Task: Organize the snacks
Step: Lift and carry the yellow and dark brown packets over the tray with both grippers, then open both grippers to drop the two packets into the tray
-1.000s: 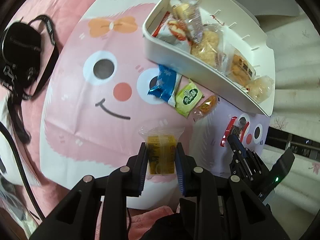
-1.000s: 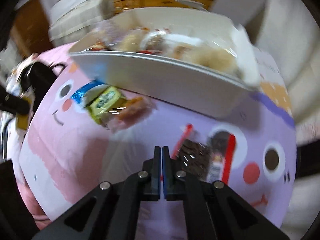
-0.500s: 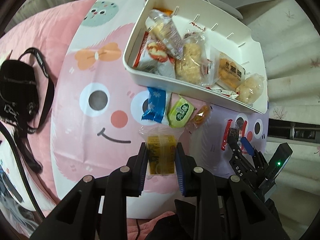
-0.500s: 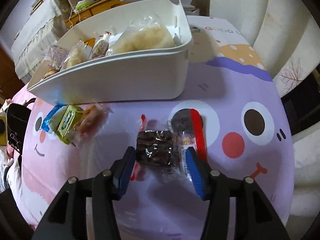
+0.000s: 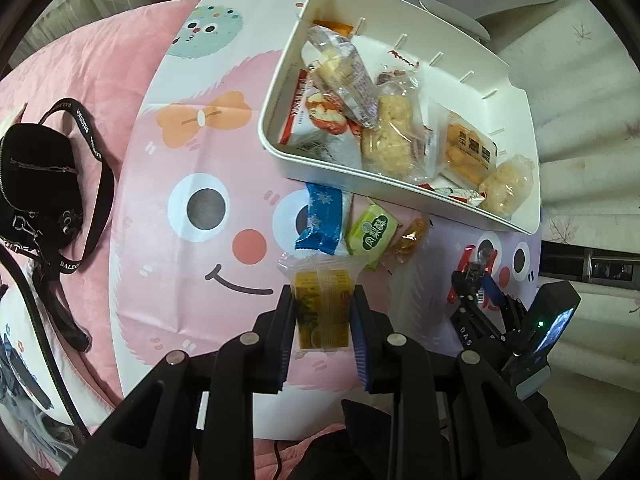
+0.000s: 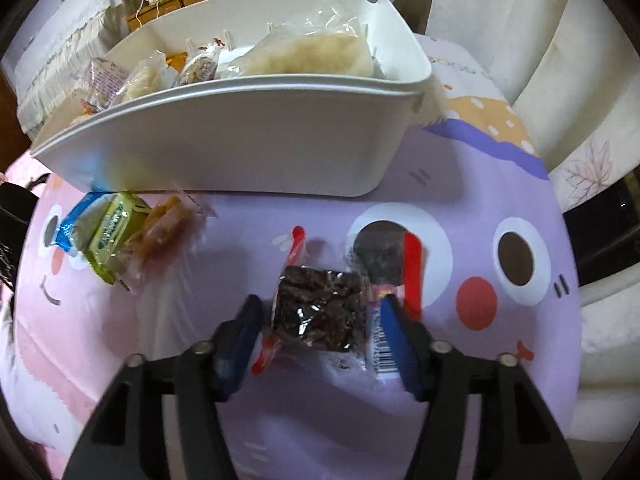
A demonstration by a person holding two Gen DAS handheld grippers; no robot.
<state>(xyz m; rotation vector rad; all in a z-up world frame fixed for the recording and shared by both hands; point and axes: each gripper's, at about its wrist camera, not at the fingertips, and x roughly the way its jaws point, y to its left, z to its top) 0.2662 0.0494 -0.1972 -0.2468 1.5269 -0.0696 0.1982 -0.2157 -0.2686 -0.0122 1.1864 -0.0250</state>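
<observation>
The left gripper (image 5: 322, 312) clamps a yellow snack in clear wrap (image 5: 323, 311) at lower centre. The right gripper (image 6: 320, 320) is closing around a dark brown bar in clear, red-edged wrap (image 6: 320, 308), its pads not yet pressing. Above both, a blue packet (image 5: 322, 220), green packet (image 5: 370, 230) and orange sweet (image 5: 410, 236) lie against the white plastic bin's (image 6: 240, 152) near wall. Open cartoon-print cloth (image 5: 180, 280) spreads toward the lower left.
</observation>
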